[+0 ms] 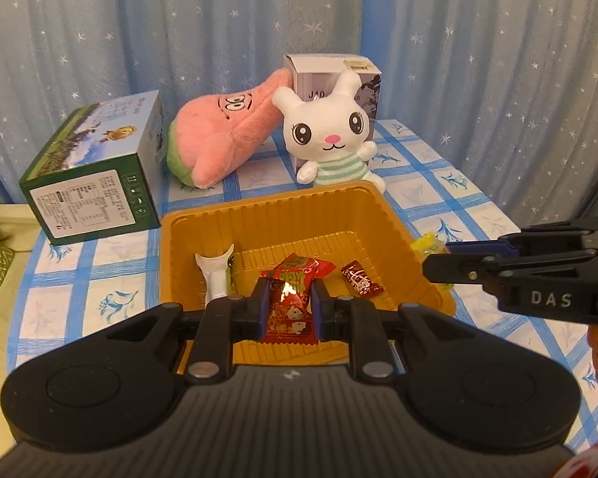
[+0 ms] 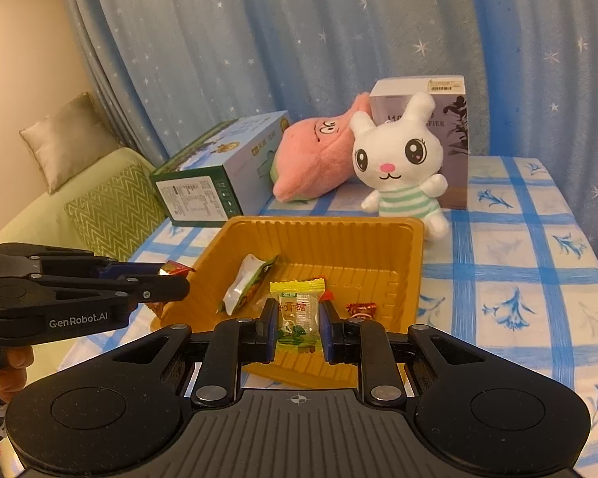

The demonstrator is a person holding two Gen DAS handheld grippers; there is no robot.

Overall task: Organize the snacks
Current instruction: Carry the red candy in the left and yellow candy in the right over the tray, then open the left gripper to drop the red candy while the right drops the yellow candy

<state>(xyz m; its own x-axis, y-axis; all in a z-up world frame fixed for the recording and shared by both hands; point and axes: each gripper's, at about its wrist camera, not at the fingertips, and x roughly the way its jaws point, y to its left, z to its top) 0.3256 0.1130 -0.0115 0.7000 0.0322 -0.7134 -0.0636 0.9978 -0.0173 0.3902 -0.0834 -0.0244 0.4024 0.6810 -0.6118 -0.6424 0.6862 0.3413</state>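
Crinkly foil: left tongs (image 1: 289,306) pinch red candy (image 1: 289,310) | right tongs (image 2: 299,324) pinch yellow candy (image 2: 298,314) | both above gold tray (image 1: 283,215) near tabletop's front edge | light, slippery; grip mid-wrapper

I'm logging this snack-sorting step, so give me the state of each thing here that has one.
left gripper: shut on the red snack packet, above the tray's near edge.
right gripper: shut on the yellow candy.
gold tray: open, holding three snacks.
white pouch: in tray, propped against left wall.
small dark-red candy: flat in tray.
pink plush: tipped over.
white bunny plush: upright.
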